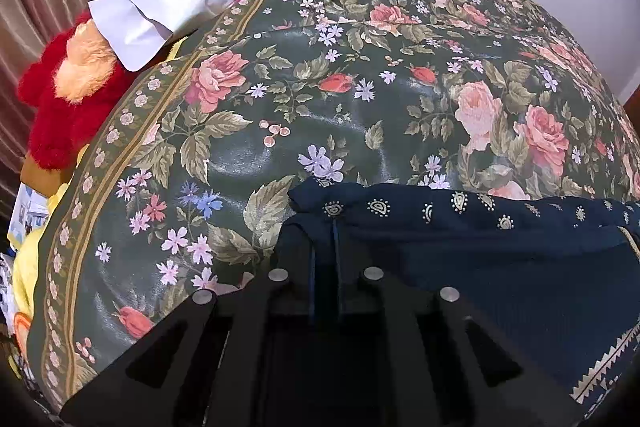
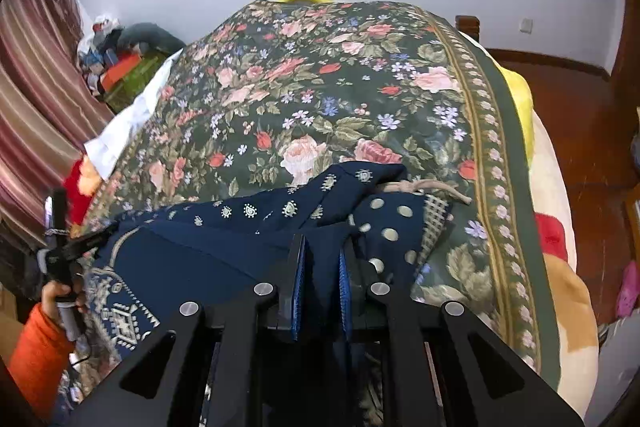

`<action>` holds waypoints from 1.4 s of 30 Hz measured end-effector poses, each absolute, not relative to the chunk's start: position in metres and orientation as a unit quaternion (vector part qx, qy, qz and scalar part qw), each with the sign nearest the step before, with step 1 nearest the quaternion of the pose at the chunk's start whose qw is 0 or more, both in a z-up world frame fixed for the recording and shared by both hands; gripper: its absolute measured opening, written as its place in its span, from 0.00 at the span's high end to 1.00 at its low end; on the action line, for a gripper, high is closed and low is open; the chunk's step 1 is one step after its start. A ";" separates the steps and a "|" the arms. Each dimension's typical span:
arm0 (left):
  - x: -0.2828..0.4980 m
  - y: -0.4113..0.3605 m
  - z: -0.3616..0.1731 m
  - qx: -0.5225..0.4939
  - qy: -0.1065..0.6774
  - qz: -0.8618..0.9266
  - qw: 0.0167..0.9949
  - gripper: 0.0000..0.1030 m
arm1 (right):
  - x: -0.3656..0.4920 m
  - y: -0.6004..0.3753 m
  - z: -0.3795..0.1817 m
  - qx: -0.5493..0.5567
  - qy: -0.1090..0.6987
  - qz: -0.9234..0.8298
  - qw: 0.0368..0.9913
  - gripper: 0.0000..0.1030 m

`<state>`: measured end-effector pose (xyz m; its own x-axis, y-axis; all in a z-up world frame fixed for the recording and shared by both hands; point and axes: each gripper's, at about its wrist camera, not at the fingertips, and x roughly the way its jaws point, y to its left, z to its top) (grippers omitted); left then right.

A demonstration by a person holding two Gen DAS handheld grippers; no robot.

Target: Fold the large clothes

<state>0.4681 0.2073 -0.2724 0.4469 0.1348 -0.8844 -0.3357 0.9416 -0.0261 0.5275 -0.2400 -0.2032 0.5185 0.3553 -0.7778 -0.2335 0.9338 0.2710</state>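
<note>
Navy garment point(image 2: 224, 247) (gold-printed) on bedspread

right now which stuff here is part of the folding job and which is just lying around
Part of the job:
- navy patterned garment
- left gripper, pinching it
- right gripper, pinching it

Lying about:
- floral bedspread, underneath
- white cloth
- red plush toy
- striped curtain

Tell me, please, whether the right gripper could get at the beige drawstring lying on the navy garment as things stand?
Probably not yet. The right gripper is shut on the navy garment, so it is occupied. The beige drawstring lies uncovered just ahead of it, so the way looks free once it lets go.
</note>
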 end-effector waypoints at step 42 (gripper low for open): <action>0.524 0.129 -0.220 0.012 0.509 0.055 0.859 0.21 | 0.568 -0.136 -0.153 -0.008 0.432 0.144 0.890 0.90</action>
<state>0.5241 0.1294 -0.2199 0.4752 0.1064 -0.8734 -0.0828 0.9937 0.0760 0.5683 -0.1361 -0.1529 0.5851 0.2496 -0.7716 -0.2639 0.9583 0.1099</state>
